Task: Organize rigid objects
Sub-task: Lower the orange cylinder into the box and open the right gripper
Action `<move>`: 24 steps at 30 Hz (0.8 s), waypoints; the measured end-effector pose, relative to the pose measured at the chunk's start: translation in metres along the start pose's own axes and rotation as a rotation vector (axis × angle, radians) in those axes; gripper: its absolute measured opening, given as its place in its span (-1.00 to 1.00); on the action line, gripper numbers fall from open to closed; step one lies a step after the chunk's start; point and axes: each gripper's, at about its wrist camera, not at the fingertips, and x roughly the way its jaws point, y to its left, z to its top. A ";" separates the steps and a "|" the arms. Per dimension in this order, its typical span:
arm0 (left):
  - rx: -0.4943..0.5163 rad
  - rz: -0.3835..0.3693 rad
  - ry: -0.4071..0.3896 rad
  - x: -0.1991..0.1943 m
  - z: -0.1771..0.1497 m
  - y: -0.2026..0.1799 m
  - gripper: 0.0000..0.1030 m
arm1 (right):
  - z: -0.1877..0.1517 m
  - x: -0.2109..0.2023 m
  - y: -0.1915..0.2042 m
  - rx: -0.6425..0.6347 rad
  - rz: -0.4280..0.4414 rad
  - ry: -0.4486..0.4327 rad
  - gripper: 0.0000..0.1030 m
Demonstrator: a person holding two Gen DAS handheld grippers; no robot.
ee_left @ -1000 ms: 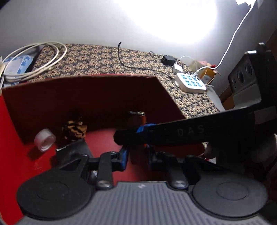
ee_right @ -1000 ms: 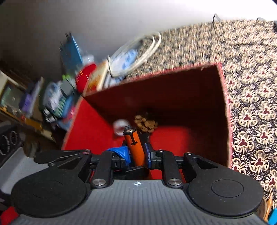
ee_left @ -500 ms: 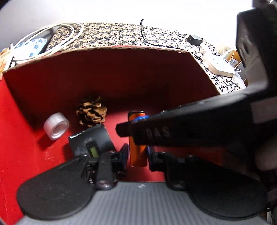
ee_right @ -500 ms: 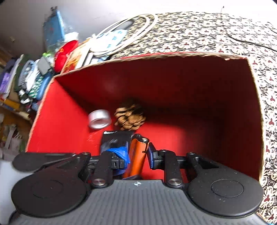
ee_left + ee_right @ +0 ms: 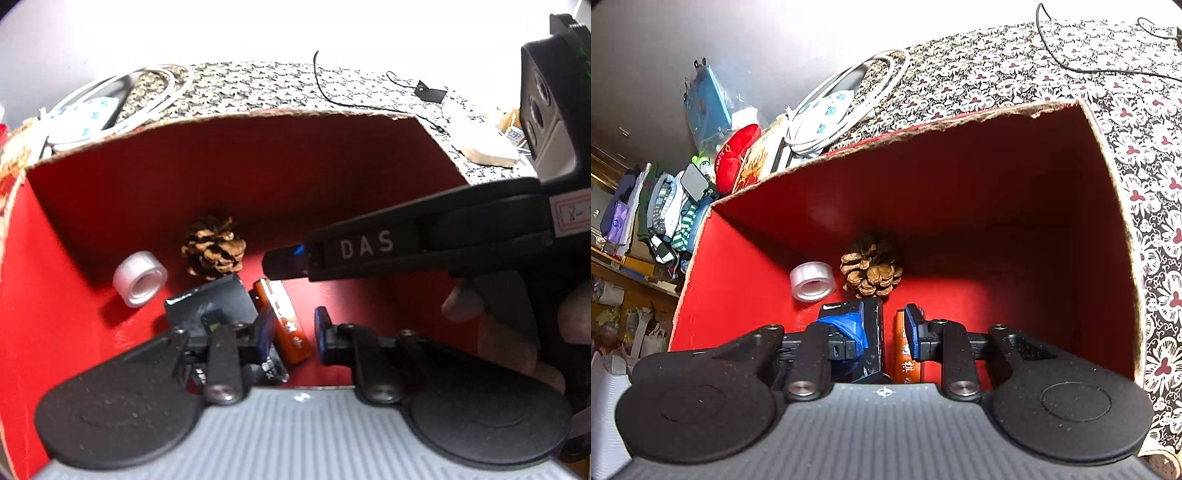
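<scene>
The right gripper [image 5: 884,334] is hanging inside the red box [image 5: 960,192], and its fingers have just been parting. They are now spread a little, gripping nothing, with the orange tube [image 5: 907,350] lying on the box floor between and below them. In the left wrist view that tube [image 5: 282,321] is resting against a black device [image 5: 212,301], with a pinecone [image 5: 214,247] and a roll of tape [image 5: 140,273] further back by the far wall.

The left gripper [image 5: 291,334] is hovering over the same spot. Its fingers are standing slightly apart with nothing between the pads; the tube is showing in the gap, but lower down on the floor.

The step in hand looks like the release of the tube, and it seems nearly complete. To finish it well, the right hand should be lifting straight up and out, keeping the fingers parted so that neither pad drags the tube or nudges the black device. The two grippers are crowding one another, so one should be clearing the box before the other moves.
</scene>
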 end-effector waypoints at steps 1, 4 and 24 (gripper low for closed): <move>-0.002 0.009 -0.003 0.000 0.000 0.000 -0.66 | -0.001 -0.001 0.000 -0.002 -0.002 -0.005 -0.87; -0.003 0.053 -0.019 -0.004 -0.002 -0.001 -0.48 | -0.001 -0.001 0.001 -0.009 -0.008 -0.020 -0.87; -0.033 0.358 -0.176 -0.078 -0.017 0.002 0.16 | -0.034 -0.045 0.027 -0.046 -0.152 -0.295 -0.86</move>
